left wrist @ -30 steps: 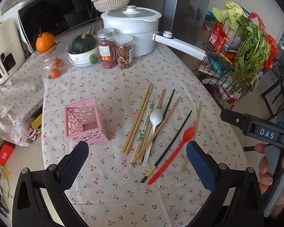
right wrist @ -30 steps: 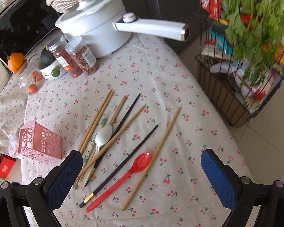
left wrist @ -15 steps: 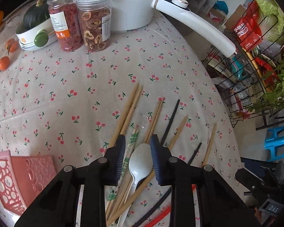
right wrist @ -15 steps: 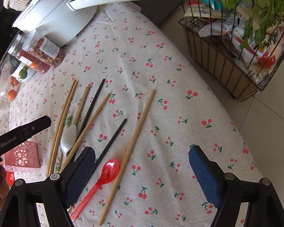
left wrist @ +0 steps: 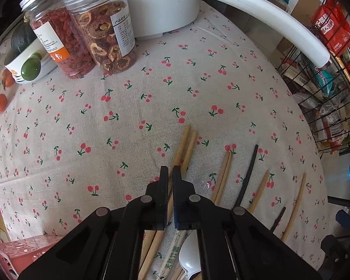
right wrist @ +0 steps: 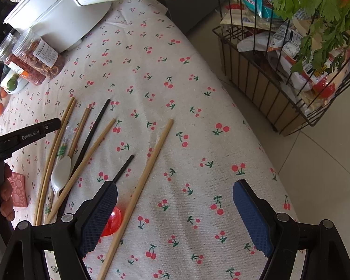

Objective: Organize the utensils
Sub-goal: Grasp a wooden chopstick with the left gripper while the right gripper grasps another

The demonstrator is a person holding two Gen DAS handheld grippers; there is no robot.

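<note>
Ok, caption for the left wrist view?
Left hand-held gripper shut on a pair of bamboo chopsticks on the cherry-print tablecloth.

Black tongs (right wrist: 175,217), blue textured pads (right wrist: 252,219), silver screws.

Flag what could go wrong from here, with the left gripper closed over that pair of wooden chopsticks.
The left gripper is shut on the wooden chopstick pair near the far end, so a lift may let them droop, scissor apart or slip. Their near ends lie beside the white spoon and wrapped chopsticks, which could be dragged along.
</note>
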